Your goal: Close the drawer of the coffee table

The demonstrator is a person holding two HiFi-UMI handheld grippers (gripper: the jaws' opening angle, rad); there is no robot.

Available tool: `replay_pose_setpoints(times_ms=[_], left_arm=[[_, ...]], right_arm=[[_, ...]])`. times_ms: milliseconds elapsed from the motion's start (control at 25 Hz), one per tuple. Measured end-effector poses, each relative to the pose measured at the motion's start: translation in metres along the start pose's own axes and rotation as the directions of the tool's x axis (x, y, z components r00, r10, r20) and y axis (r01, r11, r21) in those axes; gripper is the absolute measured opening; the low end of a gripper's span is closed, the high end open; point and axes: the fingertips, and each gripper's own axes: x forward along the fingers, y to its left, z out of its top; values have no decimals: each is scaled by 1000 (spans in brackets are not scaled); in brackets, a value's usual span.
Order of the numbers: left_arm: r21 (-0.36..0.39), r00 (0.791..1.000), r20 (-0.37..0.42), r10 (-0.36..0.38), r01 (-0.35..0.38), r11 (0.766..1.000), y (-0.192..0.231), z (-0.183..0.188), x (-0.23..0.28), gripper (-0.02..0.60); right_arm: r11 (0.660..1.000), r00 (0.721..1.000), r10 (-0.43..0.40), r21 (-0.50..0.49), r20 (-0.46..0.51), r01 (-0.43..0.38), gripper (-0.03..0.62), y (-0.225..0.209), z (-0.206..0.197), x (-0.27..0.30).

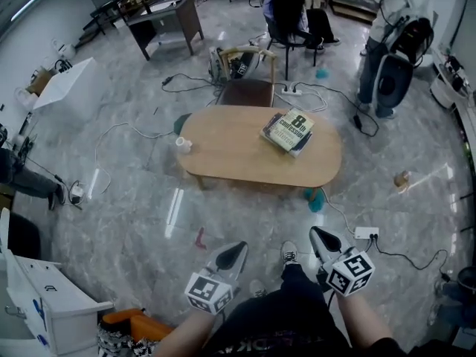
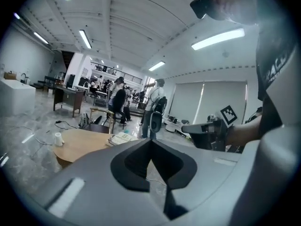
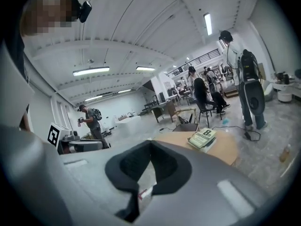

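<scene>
In the head view, the worktop (image 1: 238,151) of the coffee table stood well ahead on the floor, with a book (image 1: 288,131) and a small cup (image 1: 183,145) on it. No drawer front could be made out from this side. The left gripper (image 1: 236,253) and right gripper (image 1: 321,236) hung near the person's body, well apart from the table. The step probably called for getting close, finding the drawer front, then pushing it squarely and straight in.

In the left gripper view, its jaws met tip to tip, holding nothing.

In the right gripper view, its jaws were likewise closed and empty, aimed towards the book.
</scene>
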Motion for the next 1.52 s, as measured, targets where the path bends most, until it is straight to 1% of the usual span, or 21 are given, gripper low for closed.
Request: replay_pose_setpoints(times_ms=[120, 280, 400, 520, 640, 760, 920, 1000, 1200, 1360, 1440, 1520], left_arm=[[4, 997, -15, -76, 76, 997, -31, -10, -24, 5], [-13, 987, -33, -159, 159, 987, -77, -19, -51, 5], [-24, 979, -38, -202, 201, 979, -110, -21, -66, 5], [-38, 974, -29, -227, 226, 974, -139, -24, -77, 5], [-34, 973, -34, -227, 225, 974, -168, -31, -85, 5], [-45, 977, -35, -210, 208, 977, -199, -40, -86, 5], [-115, 982, -11, -188, 185, 976, -253, -50, -80, 5], [-114, 983, -13, -181, 178, 977, -284, -59, -77, 5], [-105, 986, -22, -164, 161, 981, -348, -90, -75, 5], [-112, 991, -17, -136, 134, 985, -376, -101, -76, 5], [-116, 992, -17, -124, 121, 986, -384, -100, -74, 5], [-121, 994, -15, -112, 109, 987, -388, -96, -73, 5]], right_arm=[[1000, 1000, 2, 0, 31, -2, 2, 32, -6, -36], [1000, 999, 12, -6, 44, -11, 2, 66, -20, -84], [999, 999, 45, -32, 31, -44, 2, 89, -32, -114], [993, 996, 93, -78, 14, -92, 2, 108, -40, -138], [983, 990, 143, -112, -3, -143, 2, 118, -45, -160], [972, 979, 205, -118, 1, -203, 2, 119, -49, -185], [955, 964, 260, -137, -50, -264, 2, 107, -58, -227], [942, 955, 286, -159, -76, -295, 2, 100, -67, -251], [927, 934, 339, -129, -111, -352, 2, 86, -98, -301], [907, 909, 381, -126, -167, -403, 2, 81, -112, -325], [901, 903, 397, -115, -165, -418, 2, 78, -110, -332], [901, 900, 414, -82, -136, -427, 2, 76, -105, -337]])
